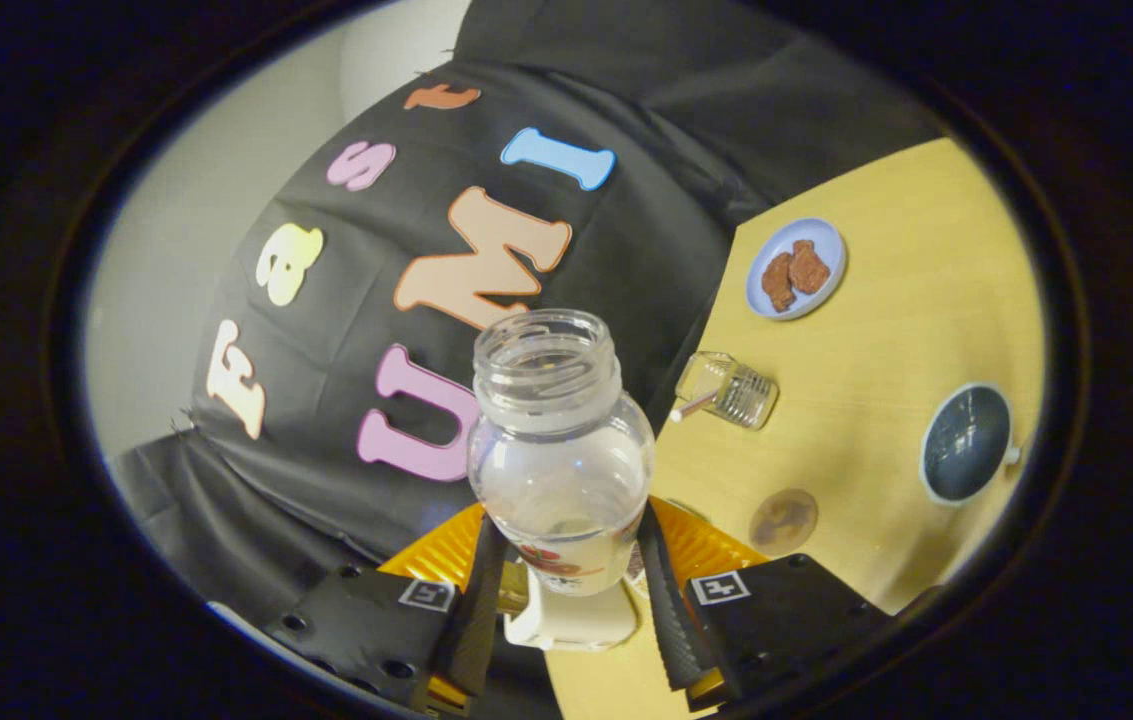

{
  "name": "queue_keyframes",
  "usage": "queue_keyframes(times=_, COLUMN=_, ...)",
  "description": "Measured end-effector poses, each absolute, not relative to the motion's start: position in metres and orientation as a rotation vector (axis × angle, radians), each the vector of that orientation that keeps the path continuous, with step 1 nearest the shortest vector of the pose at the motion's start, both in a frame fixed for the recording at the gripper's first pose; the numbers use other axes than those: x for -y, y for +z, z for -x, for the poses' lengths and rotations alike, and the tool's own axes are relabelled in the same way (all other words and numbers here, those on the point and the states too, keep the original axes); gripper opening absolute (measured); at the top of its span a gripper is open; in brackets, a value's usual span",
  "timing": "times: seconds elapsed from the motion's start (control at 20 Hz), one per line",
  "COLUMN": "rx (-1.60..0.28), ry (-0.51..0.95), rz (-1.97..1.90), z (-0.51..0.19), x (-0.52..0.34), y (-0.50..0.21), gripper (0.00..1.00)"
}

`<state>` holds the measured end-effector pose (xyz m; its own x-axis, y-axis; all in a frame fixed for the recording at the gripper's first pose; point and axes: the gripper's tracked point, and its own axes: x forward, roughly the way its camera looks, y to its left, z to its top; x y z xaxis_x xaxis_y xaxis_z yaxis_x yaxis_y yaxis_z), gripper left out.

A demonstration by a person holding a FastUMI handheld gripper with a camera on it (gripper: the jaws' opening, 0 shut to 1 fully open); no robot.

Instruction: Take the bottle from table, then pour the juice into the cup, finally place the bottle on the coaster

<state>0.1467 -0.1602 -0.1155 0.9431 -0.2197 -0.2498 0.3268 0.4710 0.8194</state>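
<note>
A clear plastic bottle (560, 450) with no cap stands between my fingers, a little pale liquid low inside it. My gripper (568, 600) is shut on the bottle, with the black pads (668, 605) pressing its lower body from both sides. The bottle is lifted off the yellow table (886, 320), which appears strongly tilted from here. Beyond the right finger lies a round brownish coaster (783, 521). A dark cup with a white rim (966, 443) stands farther right of the coaster. A small clear ribbed glass (728, 390) sits past the coaster, near the table's edge.
A pale blue plate (796, 268) with two brown pieces of food lies beyond the glass. The booth's black cloth wall (376, 400) hangs behind the bottle, with a grey wall (166, 250) beside it.
</note>
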Motion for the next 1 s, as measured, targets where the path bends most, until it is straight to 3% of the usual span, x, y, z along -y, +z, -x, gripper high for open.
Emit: queue_keyframes(times=1.0, rx=-0.525, ry=-0.400, rz=-0.257, z=-0.190, x=0.176, y=-0.229, gripper=0.73)
